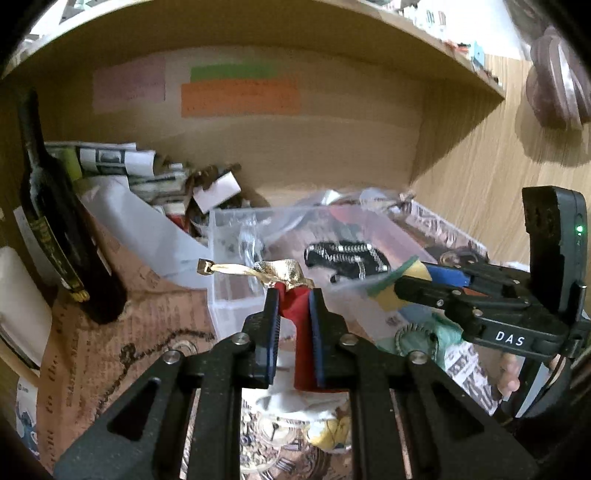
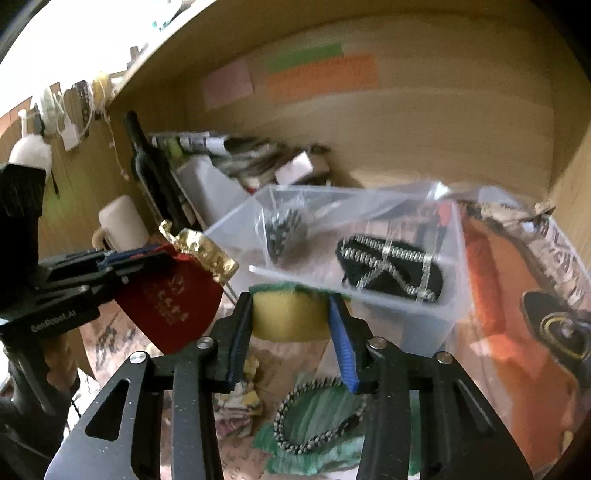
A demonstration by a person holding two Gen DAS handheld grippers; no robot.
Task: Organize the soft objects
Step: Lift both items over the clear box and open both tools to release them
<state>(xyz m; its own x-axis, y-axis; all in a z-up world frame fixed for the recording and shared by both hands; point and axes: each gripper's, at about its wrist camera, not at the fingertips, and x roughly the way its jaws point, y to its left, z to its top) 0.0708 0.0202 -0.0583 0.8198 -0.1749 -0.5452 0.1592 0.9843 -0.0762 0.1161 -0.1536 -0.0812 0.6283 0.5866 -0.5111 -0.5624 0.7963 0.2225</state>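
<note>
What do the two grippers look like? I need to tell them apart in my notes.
Both are black metal linkages with silver rivets and blue ribbed pads. The left gripper carries white "GenRobot.AI" lettering on its body. The right gripper reads "DAS" in white, with a black block behind it showing a green light.

A lived-in home, by the look of it — a wooden shelf [image 1: 258, 33] nook crammed with household odds and ends. A dark wine bottle [image 1: 51, 221] stands beside a heap of folded papers [image 1: 122, 162], a clear plastic bin [image 2: 424, 295] holds trinkets, and colored notes [image 1: 240, 96] are stuck to the back wall — a mug [image 2: 120, 225] sits nearby.
</note>
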